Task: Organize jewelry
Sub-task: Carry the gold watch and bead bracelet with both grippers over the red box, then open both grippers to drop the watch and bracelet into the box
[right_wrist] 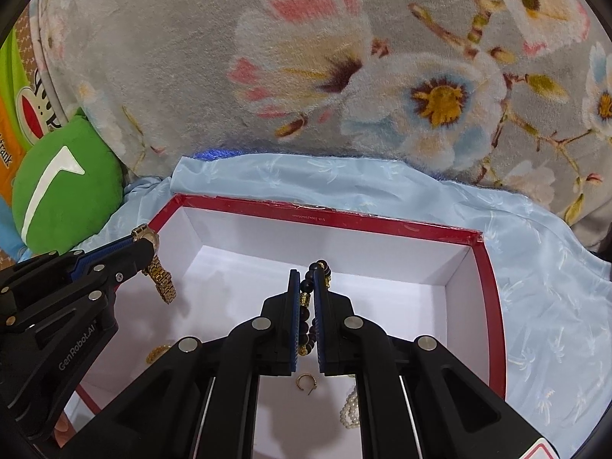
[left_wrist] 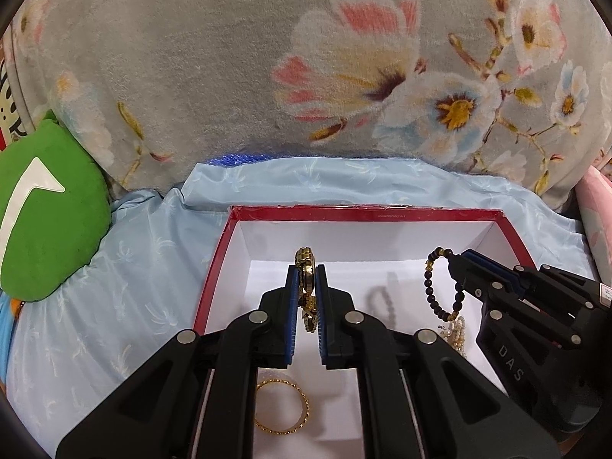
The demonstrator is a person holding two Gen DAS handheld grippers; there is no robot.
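We're over the red-rimmed box (left_wrist: 382,215) now with both hands loaded, so this looks like the drop-off step of the tidy-up. Our left gripper (left_wrist: 306,306) is pinched tight on the gold watch (left_wrist: 306,267), its case up between the blue pads and the link band dangling below, hanging above the box's white floor near the left wall. Our right gripper (right_wrist: 306,306) is clamped just as tight on the dark bead bracelet (right_wrist: 306,308), the loop drooping from the tips over the middle of the box. Down on the floor we already see a gold bangle (left_wrist: 283,407), a small gold hoop earring (right_wrist: 306,382) and a pearl strand (right_wrist: 350,409), all lying apart from one another. Next, we reckon, each piece wants a bare patch of floor: lower both a touch, then ease the jaws apart so watch and bracelet settle without landing on the pearls or tangling with the bangle. The far half of the box looks free.
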